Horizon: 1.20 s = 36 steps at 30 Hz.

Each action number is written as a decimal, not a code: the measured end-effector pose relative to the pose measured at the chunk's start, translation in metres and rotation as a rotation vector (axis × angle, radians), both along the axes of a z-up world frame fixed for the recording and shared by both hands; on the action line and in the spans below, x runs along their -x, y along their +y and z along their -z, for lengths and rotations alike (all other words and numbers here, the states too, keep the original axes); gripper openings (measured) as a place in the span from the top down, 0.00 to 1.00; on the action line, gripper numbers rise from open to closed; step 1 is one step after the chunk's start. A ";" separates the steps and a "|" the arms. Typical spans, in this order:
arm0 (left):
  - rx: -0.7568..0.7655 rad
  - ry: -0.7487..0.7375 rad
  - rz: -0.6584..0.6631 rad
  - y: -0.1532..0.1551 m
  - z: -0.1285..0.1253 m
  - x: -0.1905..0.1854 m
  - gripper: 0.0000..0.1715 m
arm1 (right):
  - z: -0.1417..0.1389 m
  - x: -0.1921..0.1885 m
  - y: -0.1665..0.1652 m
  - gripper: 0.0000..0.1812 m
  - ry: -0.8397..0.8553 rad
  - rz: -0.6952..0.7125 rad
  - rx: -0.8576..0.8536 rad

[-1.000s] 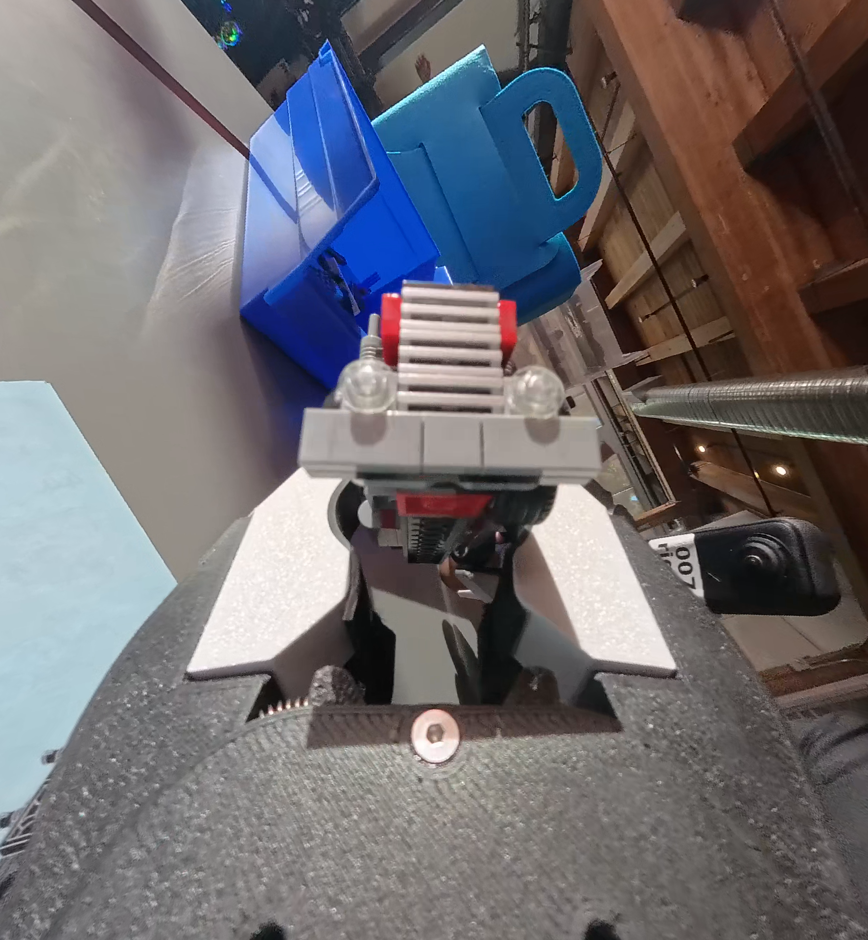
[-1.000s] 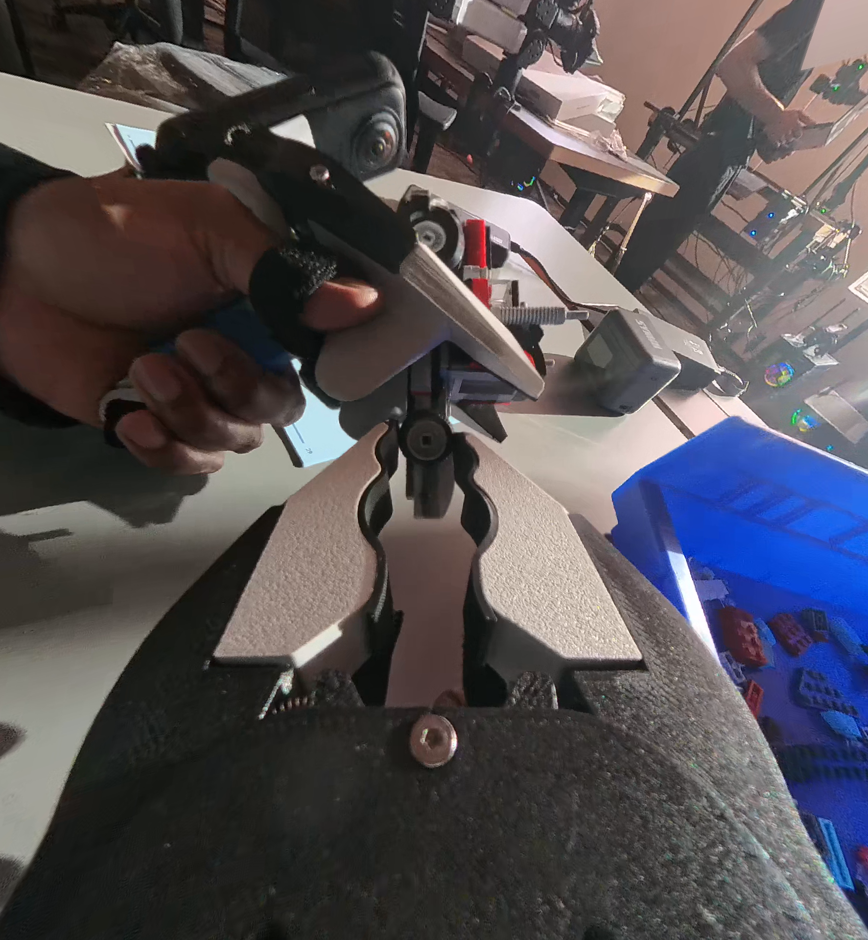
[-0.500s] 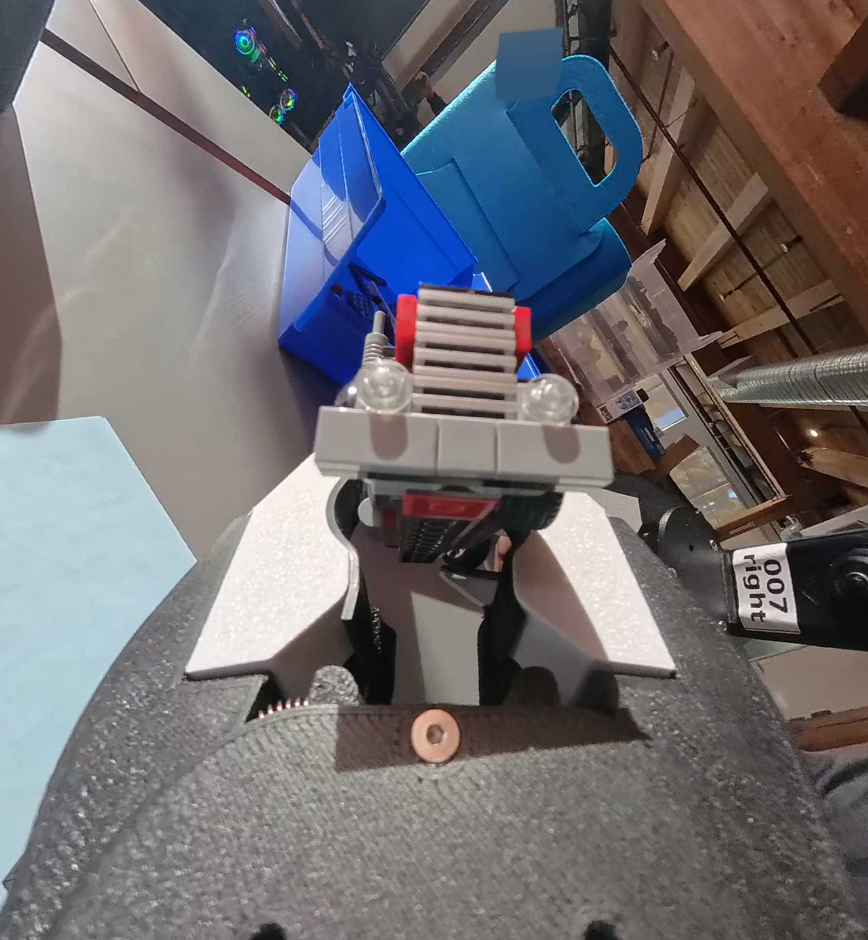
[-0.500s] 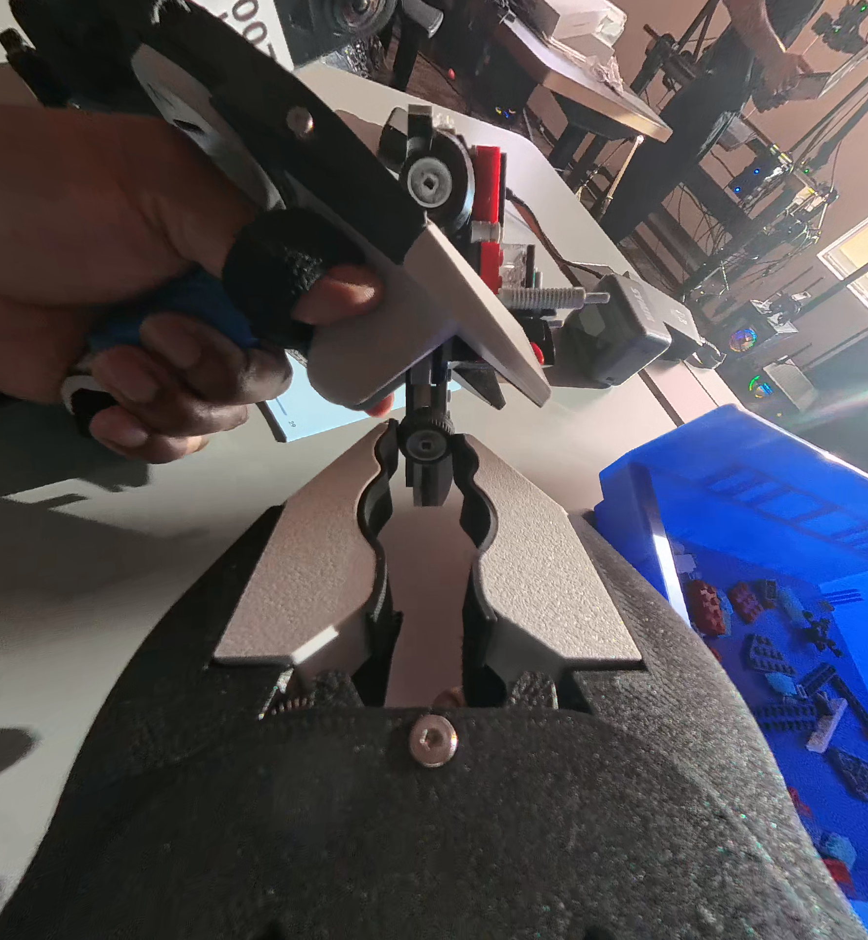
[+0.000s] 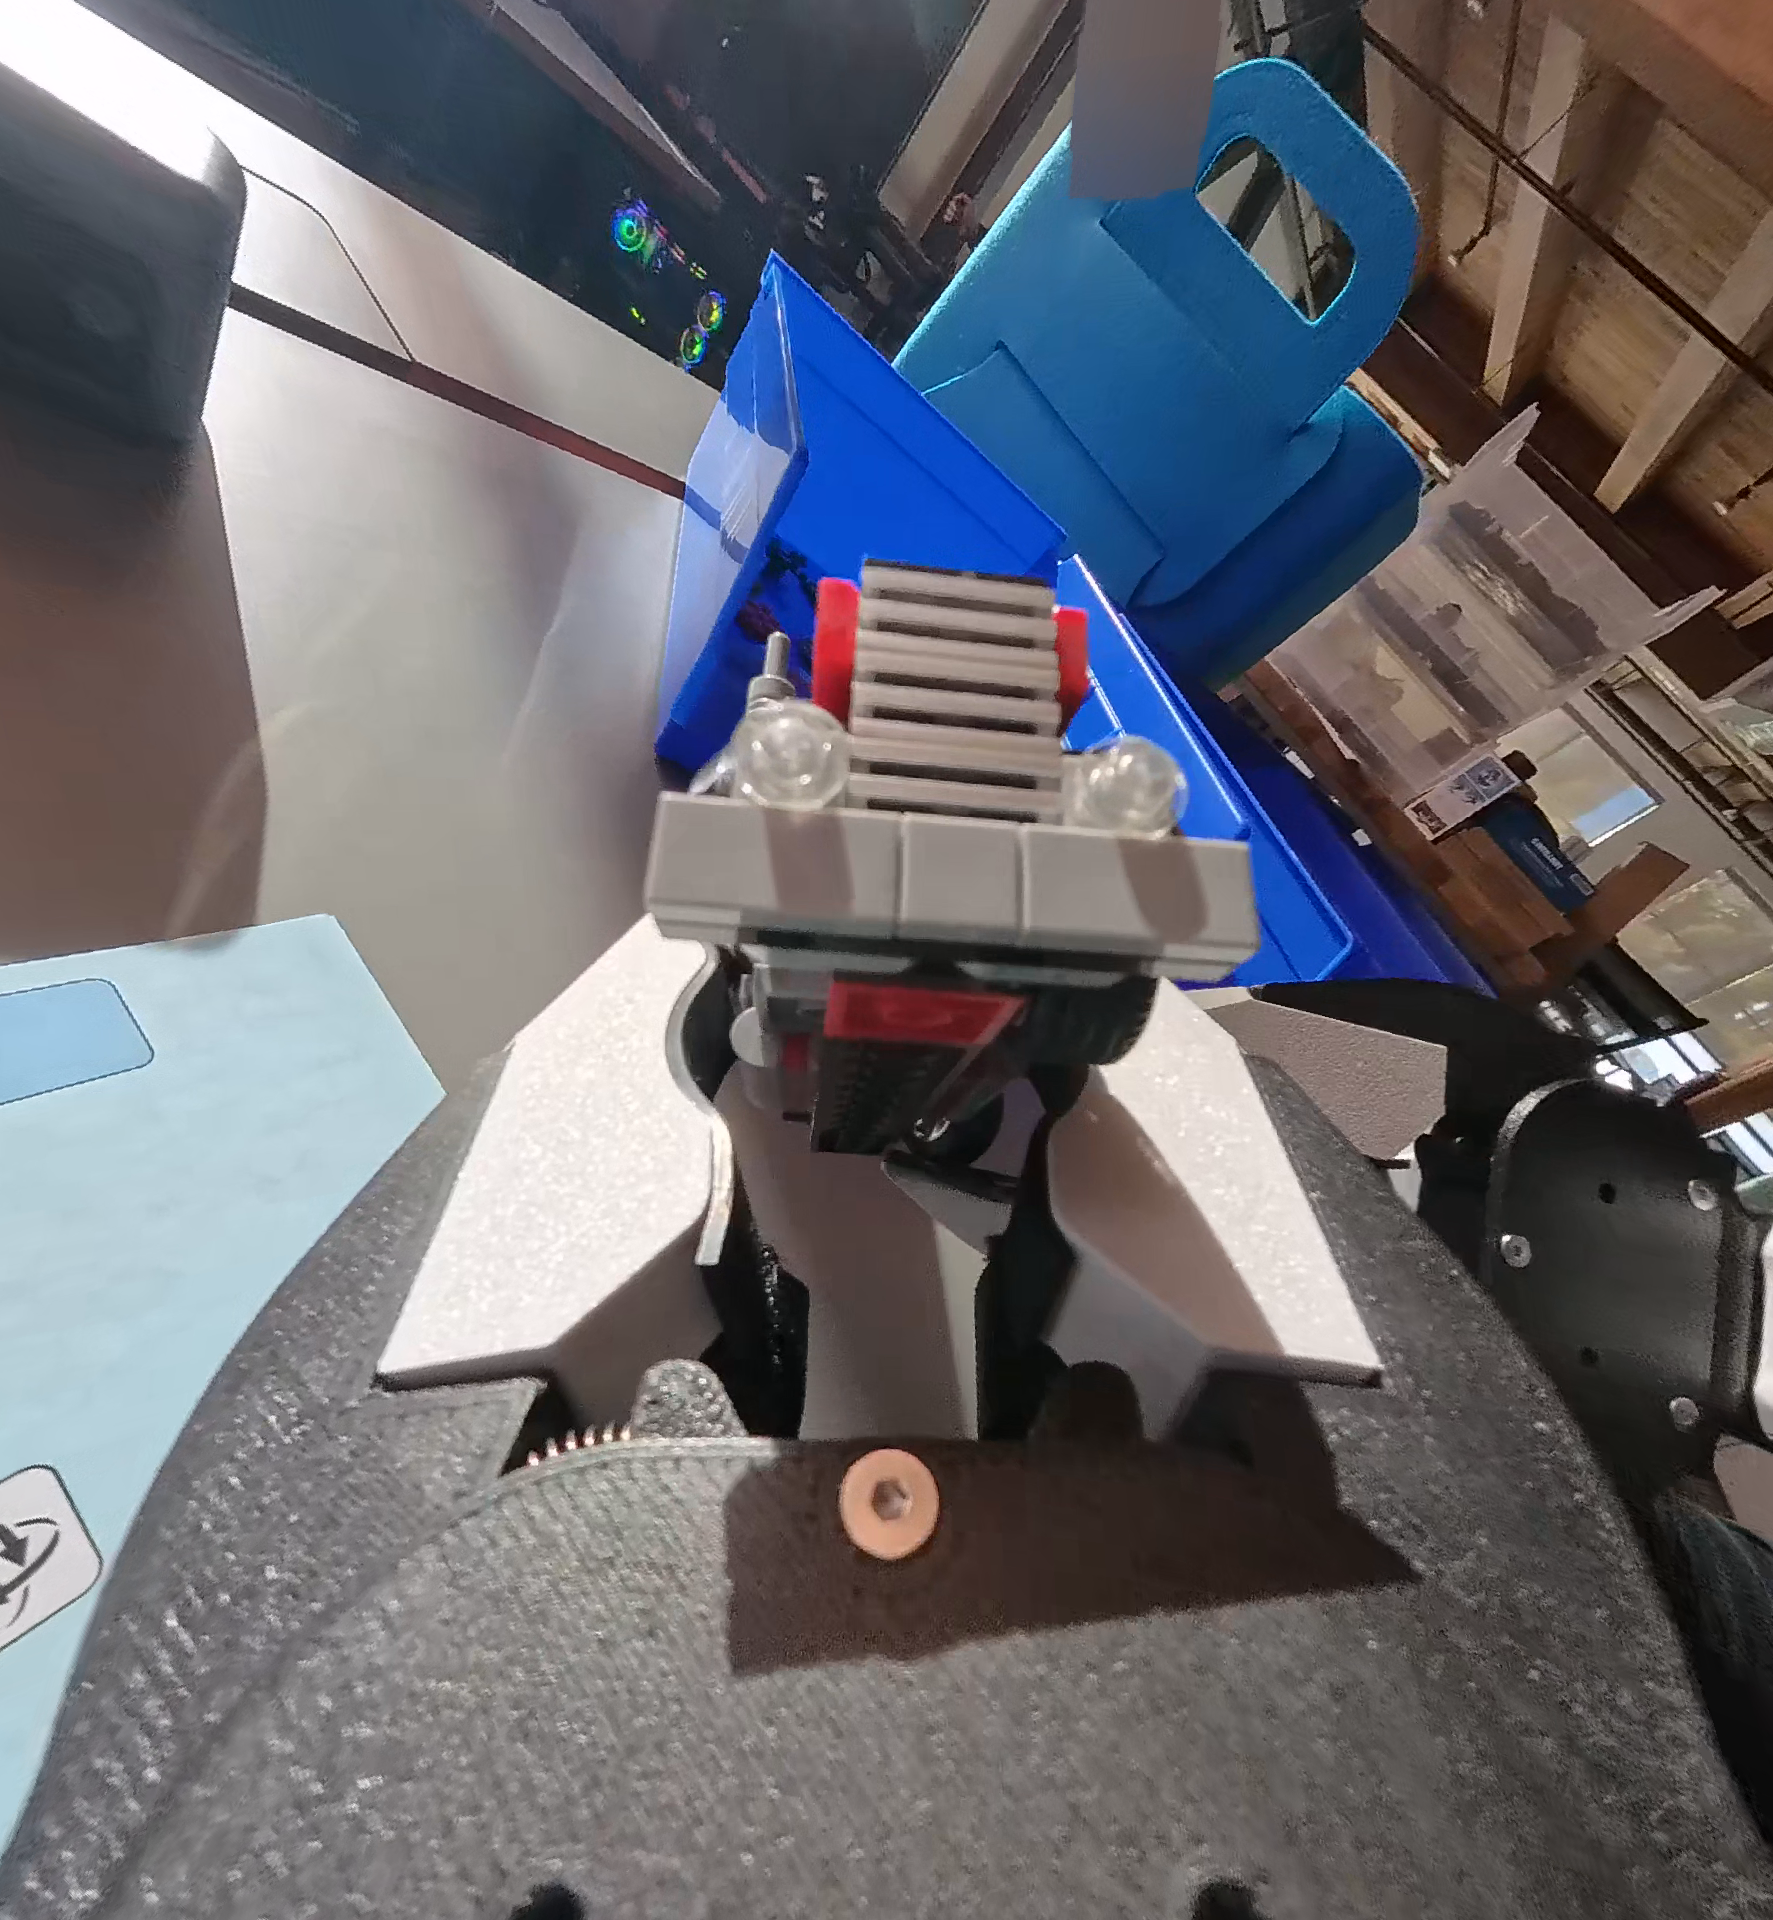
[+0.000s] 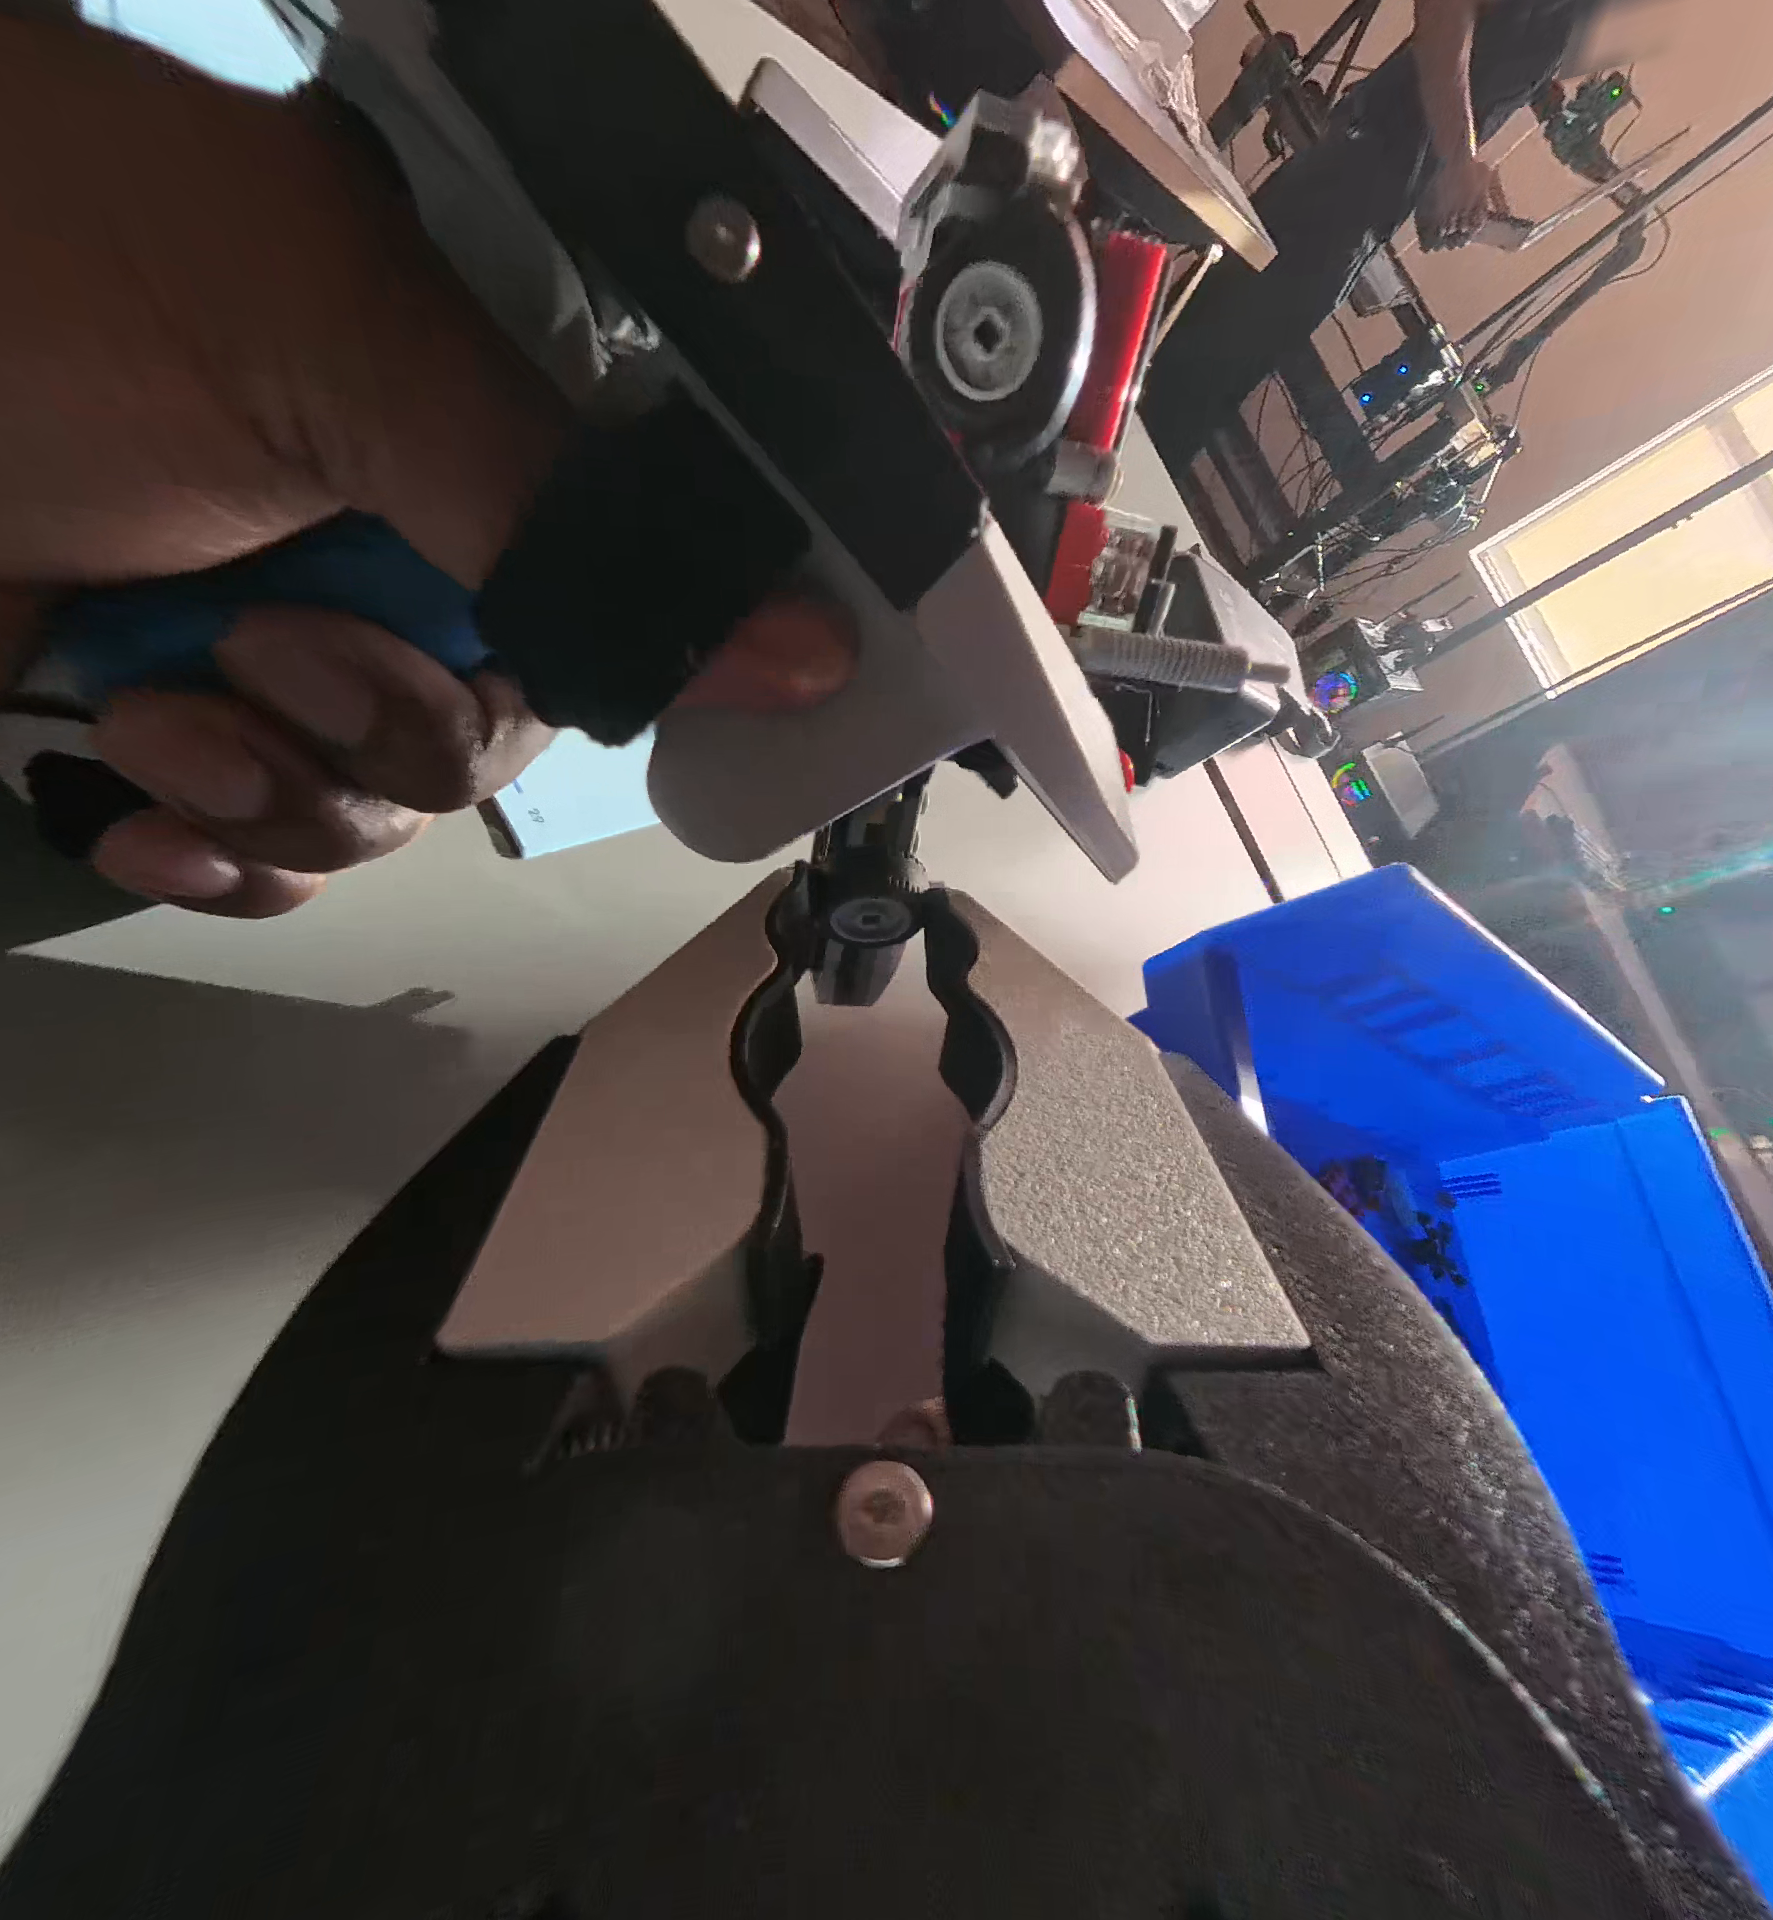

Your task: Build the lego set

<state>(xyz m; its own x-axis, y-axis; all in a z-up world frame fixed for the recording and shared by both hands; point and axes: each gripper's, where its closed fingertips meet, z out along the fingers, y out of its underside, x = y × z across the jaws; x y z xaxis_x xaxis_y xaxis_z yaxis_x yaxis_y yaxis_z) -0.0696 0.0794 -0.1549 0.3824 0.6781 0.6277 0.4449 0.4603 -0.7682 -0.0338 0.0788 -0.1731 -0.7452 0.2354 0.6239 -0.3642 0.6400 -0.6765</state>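
Observation:
My left gripper (image 5: 923, 1049) is shut on a red and grey lego truck (image 5: 949, 821), grille and clear headlights facing the camera, held above the table. In the right wrist view the truck (image 6: 1027, 343) shows from the side with a black wheel on it, clamped in the left gripper that a hand (image 6: 238, 520) holds. My right gripper (image 6: 861, 935) is shut on a small black wheel (image 6: 859, 951) and holds it right under the truck's underside, touching or nearly touching it. The right gripper's body (image 5: 1630, 1236) shows at the right of the left wrist view.
A blue bin (image 6: 1547, 1195) with loose lego pieces stands on the grey table (image 6: 186, 1143) to the right; it also shows behind the truck (image 5: 788, 499). A light blue instruction booklet (image 5: 113, 1195) lies at the left. A blue felt bag (image 5: 1173, 312) stands behind the bin. A person stands far back. My left and right fingertips are right by each other.
Both grippers have tilted and drawn closer together. The truck has risen in the right wrist view, and the small wheel stays pressed up under it. Both jaws stay shut.

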 end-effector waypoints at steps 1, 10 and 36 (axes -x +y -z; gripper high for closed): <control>0.016 0.003 -0.005 0.000 0.000 0.000 0.67 | 0.001 0.000 0.000 0.87 0.019 0.005 -0.019; 0.006 -0.011 -0.012 -0.001 0.002 0.000 0.67 | 0.002 0.001 -0.002 0.87 0.085 0.016 -0.059; -0.571 -0.303 0.152 0.001 0.011 0.003 0.68 | -0.013 -0.003 -0.007 0.87 -0.195 -0.084 0.234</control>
